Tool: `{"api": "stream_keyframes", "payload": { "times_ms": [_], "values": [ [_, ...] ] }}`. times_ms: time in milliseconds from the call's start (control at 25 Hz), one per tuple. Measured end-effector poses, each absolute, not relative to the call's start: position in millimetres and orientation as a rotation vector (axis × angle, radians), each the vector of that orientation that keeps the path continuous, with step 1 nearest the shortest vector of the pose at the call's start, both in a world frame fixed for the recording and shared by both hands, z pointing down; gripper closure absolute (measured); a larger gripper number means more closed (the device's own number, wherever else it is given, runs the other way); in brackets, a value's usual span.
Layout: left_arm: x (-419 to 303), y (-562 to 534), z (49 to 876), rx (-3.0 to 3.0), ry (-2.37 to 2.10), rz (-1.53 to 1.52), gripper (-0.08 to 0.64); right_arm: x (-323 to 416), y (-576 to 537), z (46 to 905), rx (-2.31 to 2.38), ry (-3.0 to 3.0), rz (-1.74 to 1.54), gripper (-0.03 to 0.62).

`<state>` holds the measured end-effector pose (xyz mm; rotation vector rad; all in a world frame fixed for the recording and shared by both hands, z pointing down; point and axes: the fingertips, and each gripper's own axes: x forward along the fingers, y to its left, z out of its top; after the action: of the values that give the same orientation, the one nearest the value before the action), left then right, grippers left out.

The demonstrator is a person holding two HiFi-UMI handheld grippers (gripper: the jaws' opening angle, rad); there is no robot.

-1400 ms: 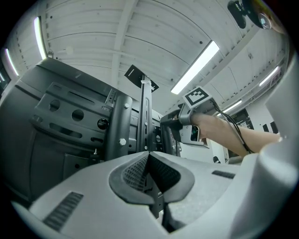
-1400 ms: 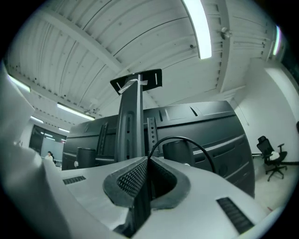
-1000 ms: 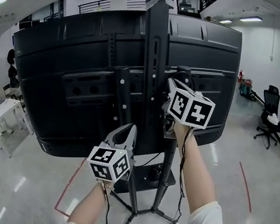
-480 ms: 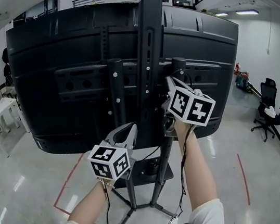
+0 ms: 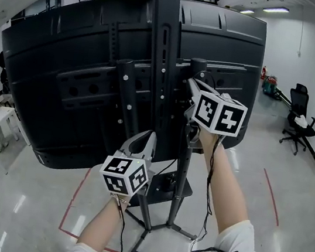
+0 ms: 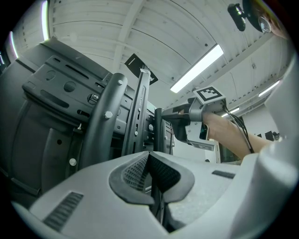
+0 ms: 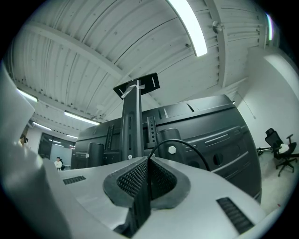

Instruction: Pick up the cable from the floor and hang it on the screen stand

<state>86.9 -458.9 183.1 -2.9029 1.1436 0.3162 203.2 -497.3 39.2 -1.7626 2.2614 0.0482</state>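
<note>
At 6 o'clock in the head view, the left gripper (image 5: pixel 143 142) hangs with jaws together below the black metal screen stand (image 5: pixel 158 63). At the stand's 3 o'clock, the right gripper (image 5: pixel 191 84) has its jaws clamped on the thin black cable (image 7: pixel 178 140), which loops upward.

Seen from behind, the screen (image 5: pixel 76 80) is mounted on the upright column of the screen stand (image 5: pixel 159 51), whose feet spread on the floor (image 5: pixel 260 228) below. The right gripper (image 5: pixel 191 85) sits just right of the column, against the screen's back, with the cable (image 7: pixel 172 140) pinched between its jaws and looping up in front of the screen. The left gripper (image 5: pixel 148 139) hangs lower and to the left, in front of the column at the screen's lower edge, jaws together. An office chair (image 5: pixel 297 118) stands well off to the right.
</note>
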Motion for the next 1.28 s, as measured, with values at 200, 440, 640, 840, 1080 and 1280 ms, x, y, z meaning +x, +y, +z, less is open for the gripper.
{"api": "stream_keyframes", "payload": {
  "times_ms": [200, 440, 640, 840, 1080, 1280],
  "values": [
    [91.6, -453.6, 180.2, -2.918, 1.119, 0.346, 0.557, 210.3, -488.1, 42.1, -1.822, 2.254, 0.073, 0.565],
    [96.6, -444.8, 182.5, -2.947, 1.096, 0.376, 0.557, 227.9, -470.2, 48.2, -1.87, 2.237, 0.067, 0.565],
    [97.0, -434.9, 185.5, -2.961, 1.096, 0.391, 0.557, 215.5, -454.2, 51.1, -1.861, 2.282, 0.089, 0.565],
    [82.5, -429.1, 183.5, -2.93, 1.125, 0.377, 0.557, 181.5, -444.9, 41.8, -1.784, 2.353, 0.124, 0.565],
    [32.9, -430.1, 174.1, -2.851, 1.255, 0.396, 0.557, 111.5, -441.1, 32.9, -1.641, 2.494, 0.165, 0.565],
    [-16.4, -429.6, 171.2, -2.775, 1.381, 0.401, 0.557, 47.5, -436.5, 26.7, -1.468, 2.605, 0.153, 0.565]
  ]
}}
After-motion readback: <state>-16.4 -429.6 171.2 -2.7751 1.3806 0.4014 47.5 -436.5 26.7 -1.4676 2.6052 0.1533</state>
